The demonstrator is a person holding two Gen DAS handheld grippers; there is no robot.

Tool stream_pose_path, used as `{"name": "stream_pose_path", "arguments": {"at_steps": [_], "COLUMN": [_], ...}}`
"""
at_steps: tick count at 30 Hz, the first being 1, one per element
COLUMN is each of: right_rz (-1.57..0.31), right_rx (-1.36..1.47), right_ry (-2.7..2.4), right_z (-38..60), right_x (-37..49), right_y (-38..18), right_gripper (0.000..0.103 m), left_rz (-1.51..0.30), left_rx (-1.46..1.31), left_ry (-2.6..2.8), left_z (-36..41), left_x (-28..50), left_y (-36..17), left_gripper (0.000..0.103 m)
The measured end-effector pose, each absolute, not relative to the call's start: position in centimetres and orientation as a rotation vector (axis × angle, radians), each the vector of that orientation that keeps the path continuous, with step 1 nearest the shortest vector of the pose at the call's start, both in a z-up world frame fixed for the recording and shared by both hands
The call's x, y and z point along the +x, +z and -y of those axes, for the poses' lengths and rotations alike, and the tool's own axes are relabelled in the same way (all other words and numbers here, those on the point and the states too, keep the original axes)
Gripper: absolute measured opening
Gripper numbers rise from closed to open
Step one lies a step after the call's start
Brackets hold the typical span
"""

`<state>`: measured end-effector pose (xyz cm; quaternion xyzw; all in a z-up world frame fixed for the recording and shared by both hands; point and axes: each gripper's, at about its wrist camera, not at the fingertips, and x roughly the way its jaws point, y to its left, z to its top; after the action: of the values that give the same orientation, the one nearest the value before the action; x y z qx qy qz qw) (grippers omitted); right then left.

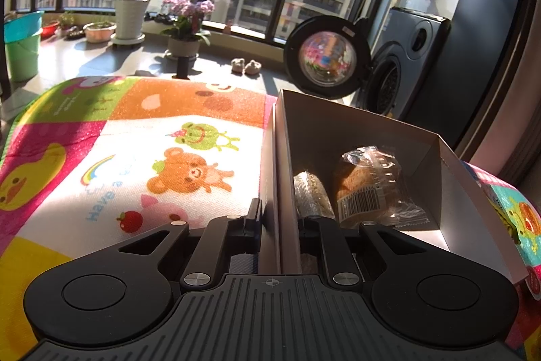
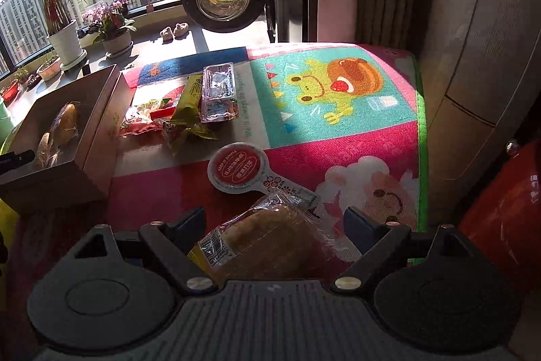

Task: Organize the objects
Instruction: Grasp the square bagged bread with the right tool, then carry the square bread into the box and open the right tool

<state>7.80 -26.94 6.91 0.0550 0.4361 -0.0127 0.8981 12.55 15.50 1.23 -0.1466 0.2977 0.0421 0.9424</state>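
Nearest, in the right wrist view, a wrapped bread is straddled by the wide-open right claw, nothing yet gripped. A clean hold would be got by closing on the loaf's body, not the loose wrapper. Just beyond lies a round red-lidded pack; farther off, mixed snack packets are piled on the cartoon mat. The box, near the desk's left side, is steadied by the left claw, pinched on its side wall; two wrapped breads are already inside.
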Motion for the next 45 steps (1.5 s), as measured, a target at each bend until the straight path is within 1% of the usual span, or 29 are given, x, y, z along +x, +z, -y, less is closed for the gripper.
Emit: {"name": "stream_pose_path", "arguments": {"at_steps": [2,3,6,11,14,16,18,24,28,32,42,45], "right_rz": [-0.943,-0.962,-0.971,-0.913,-0.87,-0.819,-0.808,-0.935,-1.015,-1.055,-1.018,-0.981], "right_rx": [0.187,0.215,0.221,0.098,0.013,-0.048,-0.06,0.078,0.195,0.267,0.15,0.009], "right_ry": [-0.037,-0.045,-0.053,0.151,0.315,0.331,0.289,0.154,0.198,0.242,0.197,0.205], "right_z": [27.5,27.4,26.7,22.8,20.2,19.4,19.5,21.4,22.2,21.8,18.6,16.6], "right_x": [8.5,8.8,9.2,8.1,6.3,5.6,5.8,6.8,6.4,6.8,10.4,9.5], "right_y": [5.8,5.3,4.3,4.8,6.2,7.5,8.2,6.8,6.1,5.8,4.1,3.7], "right_gripper": [0.09,0.093,0.094,0.093,0.093,0.093,0.093,0.093,0.093,0.093,0.093,0.093], "left_rz": [-0.607,-0.608,-0.607,-0.607,-0.607,-0.607,-0.608,-0.608,-0.608,-0.608,-0.609,-0.61], "left_rx": [-0.3,-0.299,-0.299,-0.301,-0.301,-0.301,-0.301,-0.301,-0.301,-0.301,-0.301,-0.3], "left_ry": [0.086,0.085,0.086,0.084,0.083,0.083,0.083,0.083,0.083,0.083,0.083,0.083], "left_z": [-15.5,-15.5,-15.5,-15.5,-15.5,-15.5,-15.5,-15.5,-15.5,-15.5,-15.5,-15.5], "left_x": [12.5,12.6,12.5,12.5,12.5,12.5,12.5,12.5,12.5,12.5,12.5,12.5], "left_y": [1.2,1.2,1.2,1.2,1.2,1.2,1.2,1.2,1.2,1.2,1.2,1.1], "left_gripper": [0.016,0.016,0.016,0.016,0.016,0.016,0.016,0.016,0.016,0.016,0.016,0.016]}}
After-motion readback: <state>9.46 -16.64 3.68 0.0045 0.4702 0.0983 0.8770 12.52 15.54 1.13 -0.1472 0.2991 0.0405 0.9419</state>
